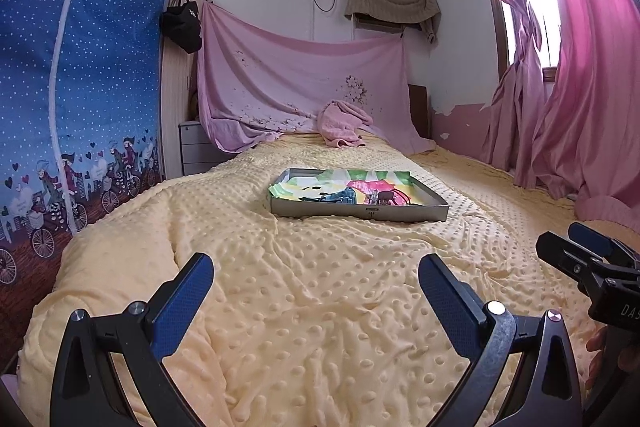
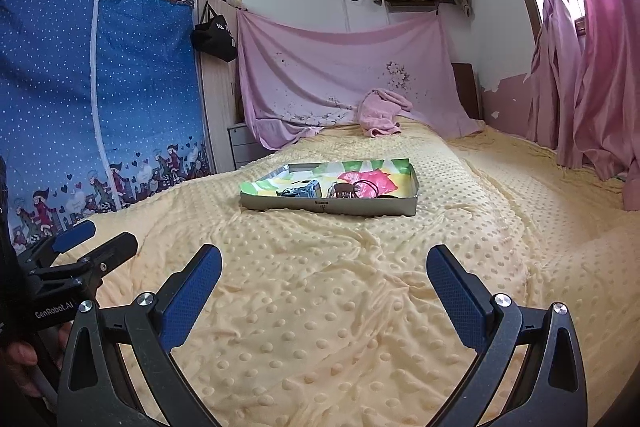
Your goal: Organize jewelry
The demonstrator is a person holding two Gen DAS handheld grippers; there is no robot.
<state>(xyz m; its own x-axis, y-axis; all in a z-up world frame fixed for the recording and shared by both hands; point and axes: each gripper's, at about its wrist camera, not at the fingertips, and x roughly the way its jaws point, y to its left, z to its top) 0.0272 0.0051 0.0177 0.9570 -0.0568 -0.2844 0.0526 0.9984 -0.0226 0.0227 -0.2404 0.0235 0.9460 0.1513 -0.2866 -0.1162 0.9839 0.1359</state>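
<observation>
Left gripper [image 1: 316,277] and right gripper [image 2: 324,269] are both hovering over the yellow blanket [image 1: 320,307], fingers spread wide and gripping nothing. The metal tray [image 2: 328,206] holding the jewelry [image 2: 344,190] is sitting well ahead of both, touching neither. Tray's near wall is hiding part of the pile; pieces are tangled, too small to identify.

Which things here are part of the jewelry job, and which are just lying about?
For the job: metal tray; small accessories in it; left gripper and right gripper, both open.

Lying about: pink towel; black bag; yellow blanket.
</observation>
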